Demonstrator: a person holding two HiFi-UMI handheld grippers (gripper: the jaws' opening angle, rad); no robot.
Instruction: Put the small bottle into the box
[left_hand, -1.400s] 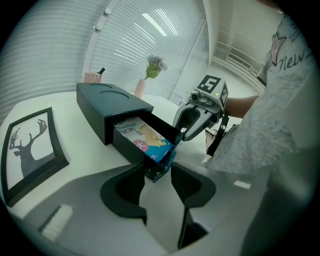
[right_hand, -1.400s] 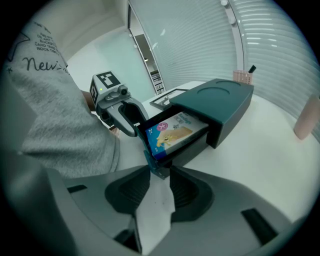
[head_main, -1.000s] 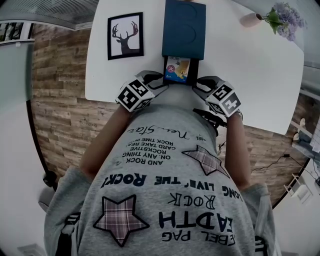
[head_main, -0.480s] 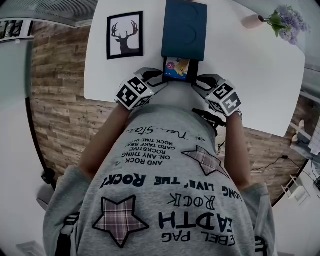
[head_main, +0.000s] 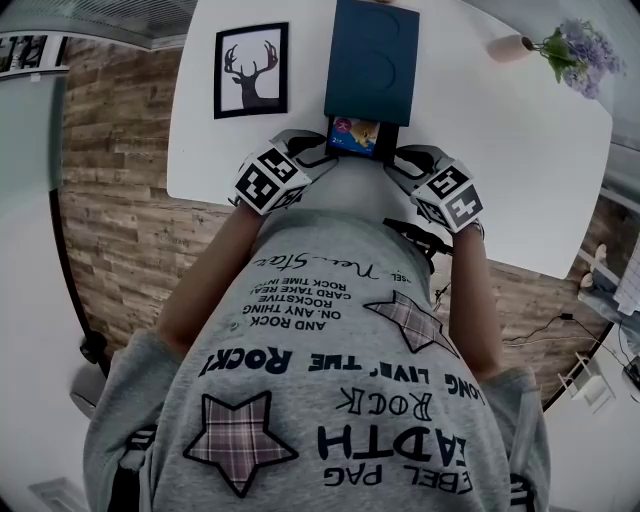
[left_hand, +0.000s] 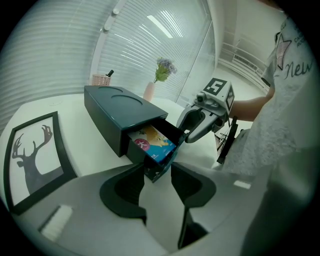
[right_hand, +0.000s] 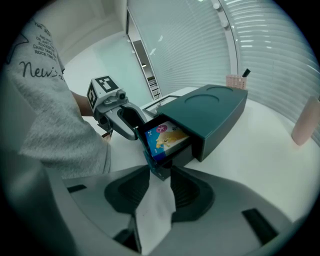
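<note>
Dark teal box (head_main: 372, 60) lies on the white table (head_main: 480, 150), its drawer (left_hand: 136, 151) partly out toward the person, a colourful flat pack (head_main: 355, 133) inside; left tongs (left_hand: 157, 171) and right tongs (right_hand: 160, 176) each clamp one front corner of that drawer.

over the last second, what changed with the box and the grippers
The drawer slid further into the dark box, so less of the colourful pack in it shows. The left gripper and right gripper edged toward the box with it. Nothing was grasped or released: each gripper's jaws stayed on a front corner of the drawer. The deer picture and flower vase kept their places.
</note>
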